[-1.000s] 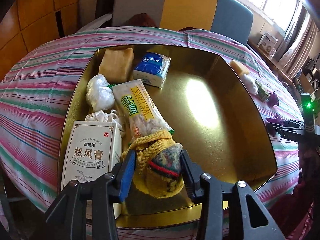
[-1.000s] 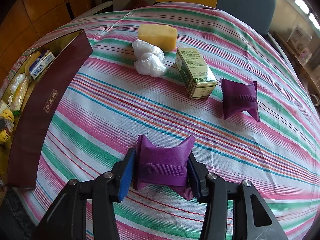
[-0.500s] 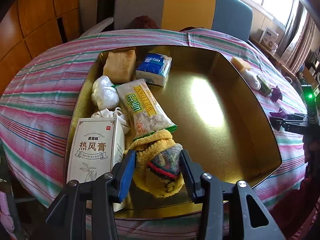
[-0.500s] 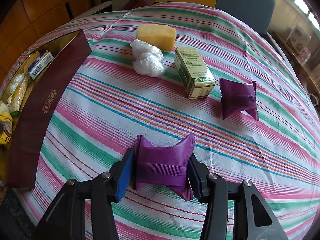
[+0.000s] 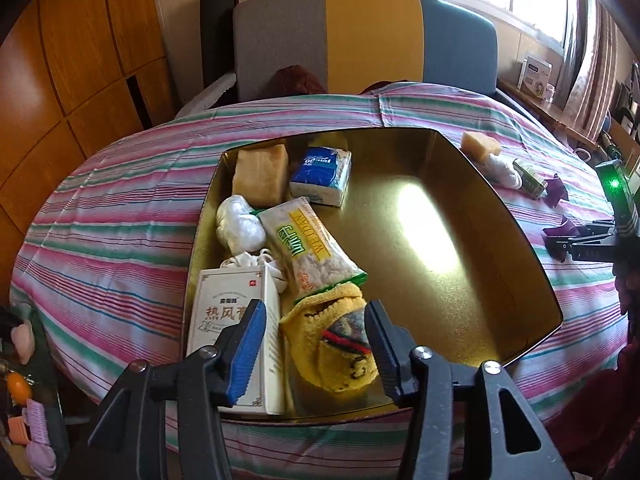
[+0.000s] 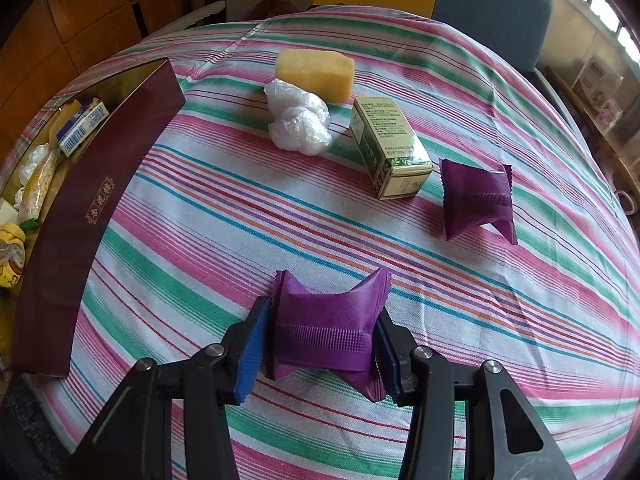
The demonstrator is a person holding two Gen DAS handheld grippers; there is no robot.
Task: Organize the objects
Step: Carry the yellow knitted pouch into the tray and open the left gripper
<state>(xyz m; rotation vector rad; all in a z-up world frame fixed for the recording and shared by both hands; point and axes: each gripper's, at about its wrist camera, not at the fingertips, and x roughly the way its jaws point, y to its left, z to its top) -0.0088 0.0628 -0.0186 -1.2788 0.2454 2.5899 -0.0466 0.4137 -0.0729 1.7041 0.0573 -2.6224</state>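
Observation:
A gold tray (image 5: 440, 240) sits on the striped table. A yellow sock (image 5: 332, 344) lies at its near edge, against a snack bag (image 5: 308, 248). My left gripper (image 5: 314, 312) straddles the sock with its jaws opening; the blue left pad (image 5: 248, 344) stands clear of it. In the right wrist view my right gripper (image 6: 322, 312) is shut on a purple packet (image 6: 328, 320), its jaws closing tighter, low over the cloth. A second purple packet (image 6: 476, 200) lies on the table further right.
The tray also holds a white box (image 5: 236, 320), a blue tissue pack (image 5: 322, 172), a brown block (image 5: 262, 172) and a plastic wad (image 5: 240, 224). On the cloth lie a green box (image 6: 390, 144), a yellow sponge (image 6: 316, 70) and a plastic wad (image 6: 298, 120). The tray's maroon wall (image 6: 92, 208) stands at left.
The left jaws have spread apart and let go of the sock, and the left gripper has lifted and drawn back a little. The right gripper has stayed in place on the purple packet.

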